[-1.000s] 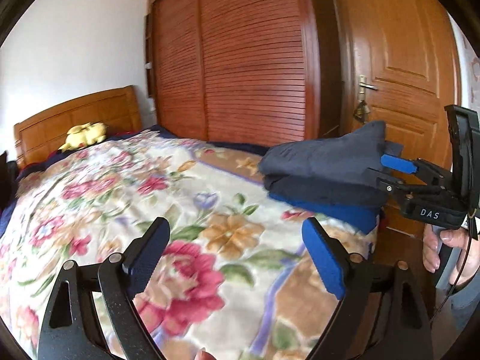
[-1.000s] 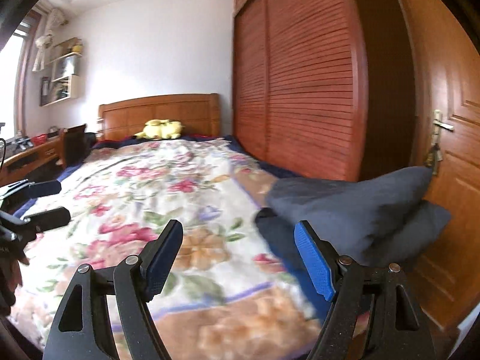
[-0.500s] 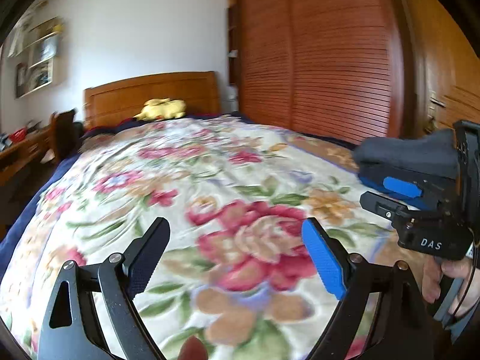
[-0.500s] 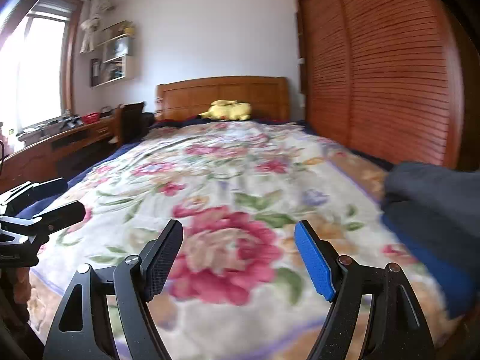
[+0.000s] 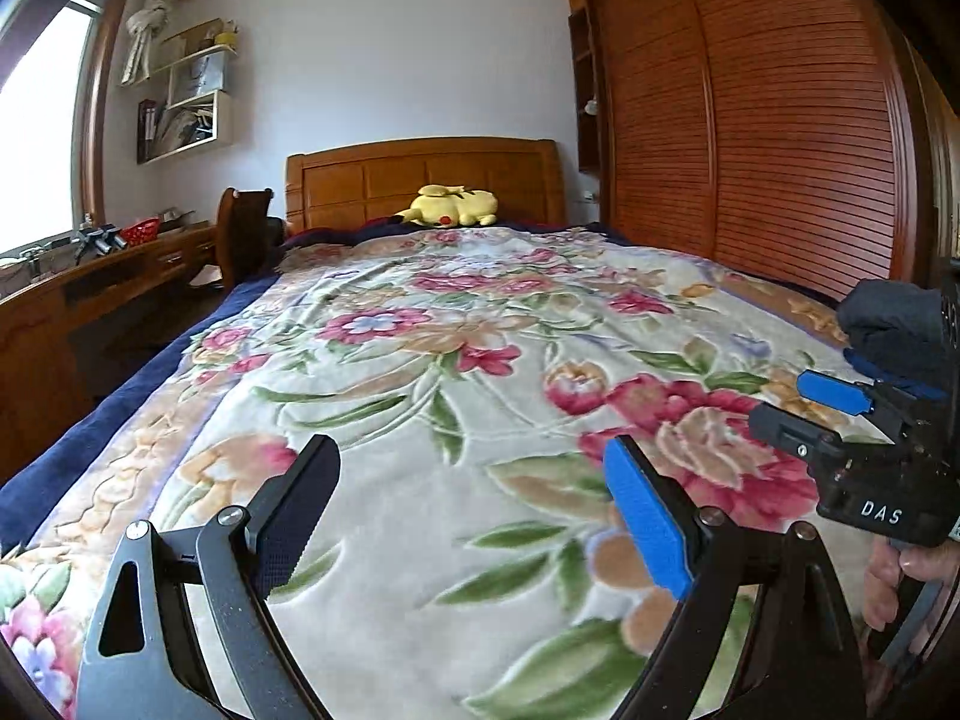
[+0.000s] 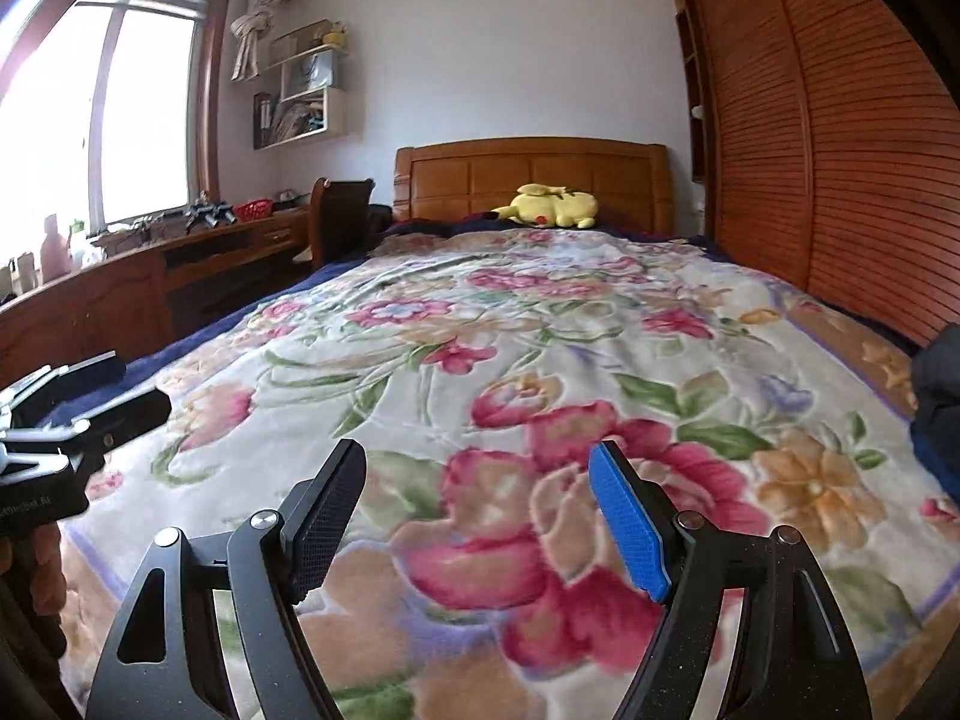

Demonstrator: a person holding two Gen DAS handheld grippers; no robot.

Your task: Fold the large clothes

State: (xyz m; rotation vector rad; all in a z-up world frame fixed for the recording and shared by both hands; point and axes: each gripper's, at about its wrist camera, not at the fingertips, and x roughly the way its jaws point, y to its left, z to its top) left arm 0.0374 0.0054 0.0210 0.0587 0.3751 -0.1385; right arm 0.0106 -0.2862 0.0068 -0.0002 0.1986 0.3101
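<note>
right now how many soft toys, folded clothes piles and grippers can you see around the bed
yellow soft toy: 1
dark folded clothes pile: 1
grippers: 2, left gripper and right gripper, both with jaws open and empty
total: 4

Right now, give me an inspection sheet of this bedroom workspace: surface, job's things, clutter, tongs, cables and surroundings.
Surface: floral blanket spread over the bed, mostly bare.
Job's things: dark folded clothes stacked at the bed's right edge, untouched.
Clutter: yellow plush toy by the headboard.
Tongs: left tongs open, nothing between them; right tongs open, nothing between them; both over the blanket.
Cables: nothing seen clearly.
Surroundings: slatted wardrobe on the right; desk, chair, wall shelf and window on the left.
</note>
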